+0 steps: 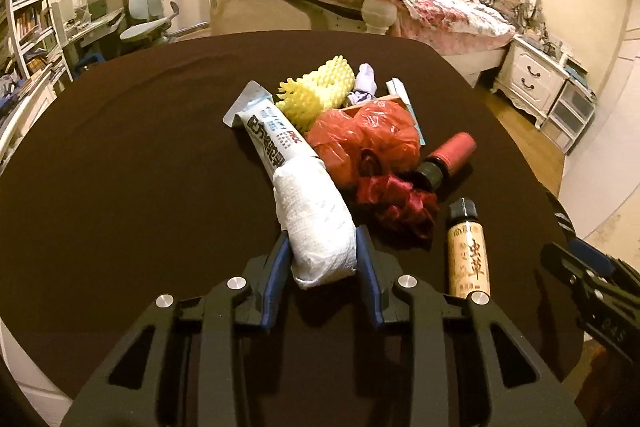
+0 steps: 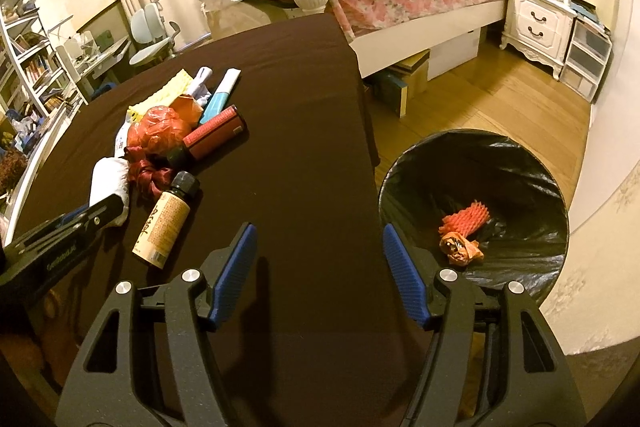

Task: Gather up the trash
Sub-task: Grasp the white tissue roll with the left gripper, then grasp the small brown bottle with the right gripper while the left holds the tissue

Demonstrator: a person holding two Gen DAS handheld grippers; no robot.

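Step in hand, as I read it: pick-up of one piece from the trash pile. The left gripper [image 1: 322, 247] is clamped on the white paper wad [image 1: 316, 223], pads pressing both sides of its near end, lower centre of the left wrist view. The wad's far end lies against the blue-and-white tube [image 1: 269, 131] in the pile at mid-frame, so a straight lift may drag the tube along (judgement, not seen).

Next move calls for: lift clear of the desk [image 1: 120, 147], carry to the bin [image 2: 472, 203] and release over its opening. The bin sits on the floor off the desk's edge, lower right of the right wrist view, black liner in, with an orange foam net [image 2: 466, 217] and a crumpled orange wrapper [image 2: 460, 247] already inside.

The right gripper [image 2: 320, 263] hangs half open and empty, bottom centre of its own view, above the desk edge, bin just to its right. The tan-label bottle [image 2: 164, 223] lies just beside the wad, to the right gripper's upper left; it looks the easiest next pick.
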